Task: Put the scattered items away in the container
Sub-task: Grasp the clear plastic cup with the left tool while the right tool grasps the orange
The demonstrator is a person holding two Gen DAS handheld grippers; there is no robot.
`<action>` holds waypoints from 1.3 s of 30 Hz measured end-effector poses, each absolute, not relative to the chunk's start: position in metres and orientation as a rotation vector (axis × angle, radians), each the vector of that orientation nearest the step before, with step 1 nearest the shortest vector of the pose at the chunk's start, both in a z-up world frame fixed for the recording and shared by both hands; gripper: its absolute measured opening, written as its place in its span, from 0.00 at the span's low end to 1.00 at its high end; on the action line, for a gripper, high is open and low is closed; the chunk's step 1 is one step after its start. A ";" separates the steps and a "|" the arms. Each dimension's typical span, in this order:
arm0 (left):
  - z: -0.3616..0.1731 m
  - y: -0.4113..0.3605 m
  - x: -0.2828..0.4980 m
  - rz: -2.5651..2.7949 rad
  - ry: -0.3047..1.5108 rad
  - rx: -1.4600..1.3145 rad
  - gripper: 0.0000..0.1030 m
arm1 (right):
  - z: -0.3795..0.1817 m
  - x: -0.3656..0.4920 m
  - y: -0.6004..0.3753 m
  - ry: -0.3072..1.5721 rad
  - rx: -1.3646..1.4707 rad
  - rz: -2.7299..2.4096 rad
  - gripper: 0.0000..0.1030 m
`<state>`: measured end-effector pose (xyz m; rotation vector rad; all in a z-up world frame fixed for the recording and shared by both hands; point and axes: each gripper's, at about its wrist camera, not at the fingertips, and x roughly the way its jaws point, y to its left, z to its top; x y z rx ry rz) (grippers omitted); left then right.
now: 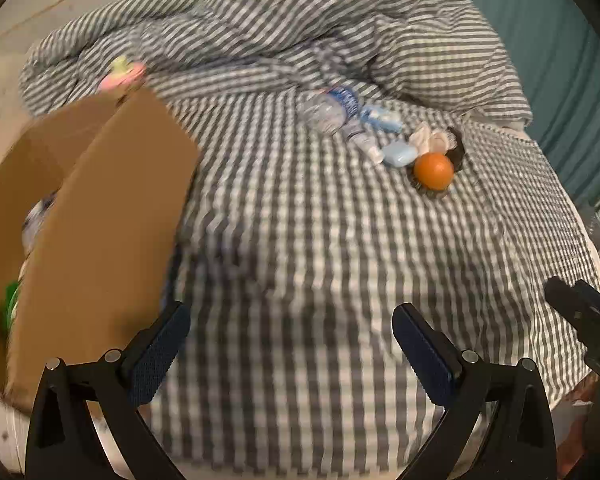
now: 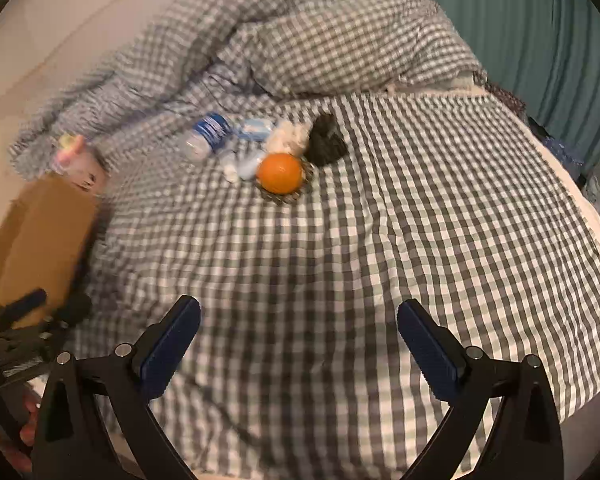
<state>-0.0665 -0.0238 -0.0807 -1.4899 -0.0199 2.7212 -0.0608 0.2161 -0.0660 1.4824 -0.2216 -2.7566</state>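
An open cardboard box [image 1: 100,216] stands at the left on a checked bed; it also shows in the right wrist view [image 2: 36,240]. A cluster lies farther back: an orange [image 1: 433,171] [image 2: 280,173], a clear water bottle with a blue label [image 1: 332,110] [image 2: 204,136], a pale blue case [image 1: 398,154], white crumpled cloth [image 2: 286,138] and a dark item [image 2: 326,144]. My left gripper [image 1: 290,320] is open and empty beside the box. My right gripper [image 2: 298,316] is open and empty, well short of the cluster.
A rumpled checked duvet [image 1: 300,40] is heaped at the back. A pink and yellow item [image 1: 122,74] lies behind the box. Something green [image 1: 10,304] sits inside the box. A teal curtain [image 2: 540,40] hangs at the right past the bed edge.
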 end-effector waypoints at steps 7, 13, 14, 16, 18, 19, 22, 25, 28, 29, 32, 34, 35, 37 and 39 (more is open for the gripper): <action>-0.094 0.007 -0.138 2.666 0.021 -1.417 1.00 | -0.084 -0.117 0.224 -0.246 1.472 -2.695 0.96; -0.108 0.022 -0.202 2.653 0.034 -1.388 1.00 | -0.099 -0.180 0.204 -0.141 1.456 -2.677 0.96; -0.111 0.025 -0.217 2.659 0.062 -1.384 1.00 | -0.105 -0.191 0.201 -0.136 1.473 -2.668 0.96; -0.114 0.025 -0.238 2.685 0.087 -1.374 1.00 | -0.114 -0.206 0.197 -0.117 1.500 -2.658 0.96; -0.118 0.023 -0.258 2.714 0.102 -1.373 1.00 | -0.123 -0.220 0.195 -0.107 1.518 -2.659 0.96; -0.119 0.021 -0.265 2.720 0.100 -1.370 1.00 | -0.126 -0.225 0.194 -0.095 1.524 -2.663 0.96; -0.132 0.021 -0.297 2.688 0.085 -1.400 1.00 | -0.137 -0.241 0.191 -0.082 1.545 -2.661 0.96; -0.142 0.028 -0.314 2.656 0.090 -1.403 1.00 | -0.147 -0.252 0.188 -0.061 1.570 -2.670 0.96; -0.151 0.029 -0.325 2.631 0.063 -1.377 1.00 | -0.158 -0.258 0.188 -0.063 1.600 -2.655 0.96; -0.155 0.028 -0.331 2.622 0.054 -1.383 1.00 | -0.160 -0.258 0.187 -0.049 1.606 -2.653 0.96; -0.164 0.026 -0.348 2.653 0.060 -1.384 1.00 | -0.166 -0.259 0.187 -0.030 1.613 -2.654 0.93; -0.171 0.025 -0.358 2.676 0.077 -1.407 1.00 | -0.168 -0.259 0.187 -0.025 1.616 -2.656 0.80; -0.178 0.022 -0.367 2.655 0.053 -1.449 1.00 | -0.169 -0.260 0.187 -0.024 1.621 -2.647 0.76; -0.185 0.022 -0.375 2.624 0.026 -1.492 1.00 | -0.169 -0.259 0.185 -0.026 1.621 -2.643 0.62; -0.191 0.022 -0.377 2.608 0.021 -1.521 0.83 | -0.169 -0.258 0.184 0.001 1.628 -2.654 0.58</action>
